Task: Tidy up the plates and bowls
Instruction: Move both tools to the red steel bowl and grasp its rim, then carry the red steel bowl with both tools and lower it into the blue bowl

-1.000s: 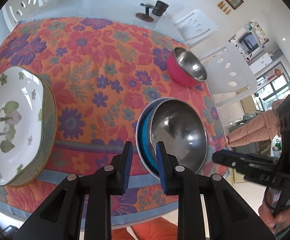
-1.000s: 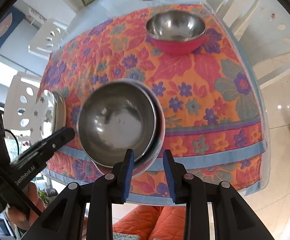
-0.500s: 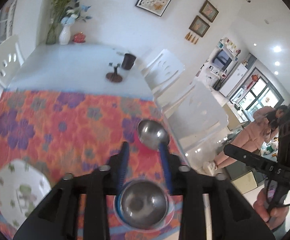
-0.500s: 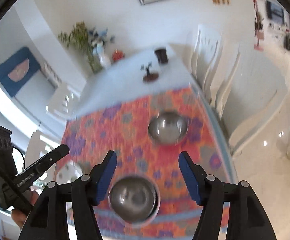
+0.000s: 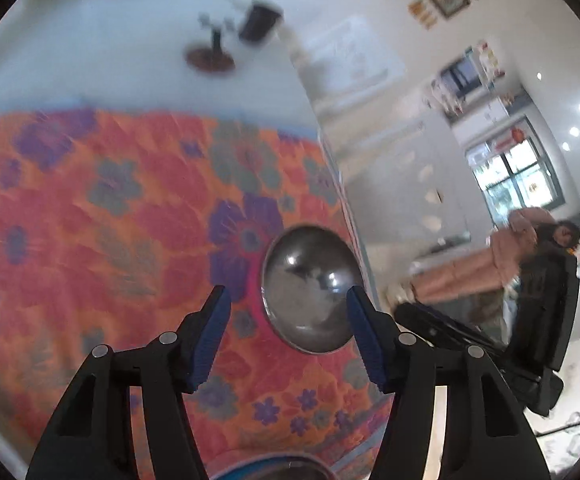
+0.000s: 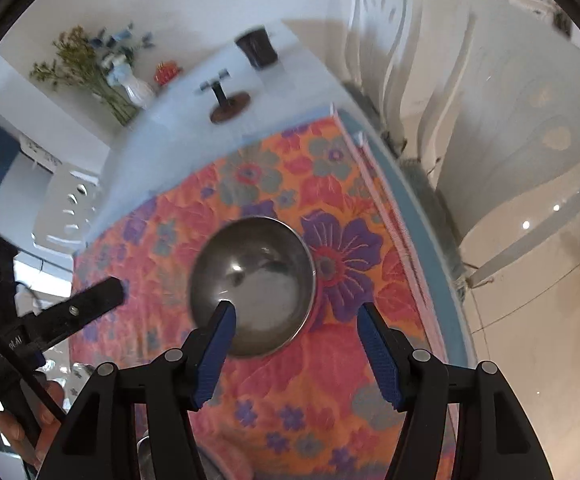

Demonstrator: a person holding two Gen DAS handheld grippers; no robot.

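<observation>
Two grippers hang wide open and empty over the floral tablecloth (image 6: 290,184). On it, near its right edge, sits the pink steel-lined bowl (image 6: 252,290), framed between both pairs of blue pads. I judge the right gripper (image 6: 293,354) best placed: lower it so one finger goes inside the near rim, the other outside, then close firmly. Left gripper (image 5: 288,336) should stay clear. A blue-rimmed bowl (image 5: 282,470) peeks at the near edge.

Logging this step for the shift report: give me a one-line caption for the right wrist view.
Open right gripper hovers over the pink steel bowl on the floral tablecloth.
</observation>
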